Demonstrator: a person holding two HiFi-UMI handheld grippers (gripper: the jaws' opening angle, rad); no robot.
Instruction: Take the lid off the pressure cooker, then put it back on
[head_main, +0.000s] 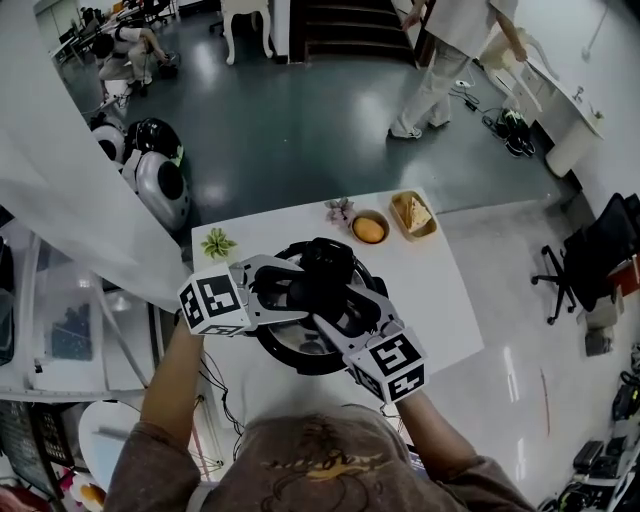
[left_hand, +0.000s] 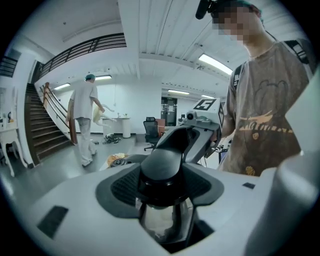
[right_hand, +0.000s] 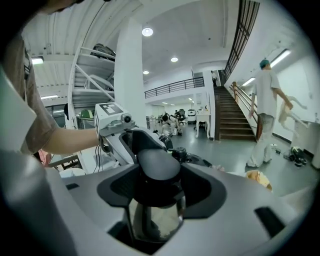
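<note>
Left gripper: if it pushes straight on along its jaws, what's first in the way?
The black handle of the pressure cooker: the left gripper has its jaws clamped on it. Just past it, seemingly close, the right gripper faces it.

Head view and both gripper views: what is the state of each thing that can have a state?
pressure cooker: upright on the table.
lid: over the pressure cooker; locked or not, cannot tell.
left gripper: shut on a black handle.
right gripper: shut on the opposite black handle.
bowl: upright, with orange food inside.
tray: flat, with bread-like food.
</note>
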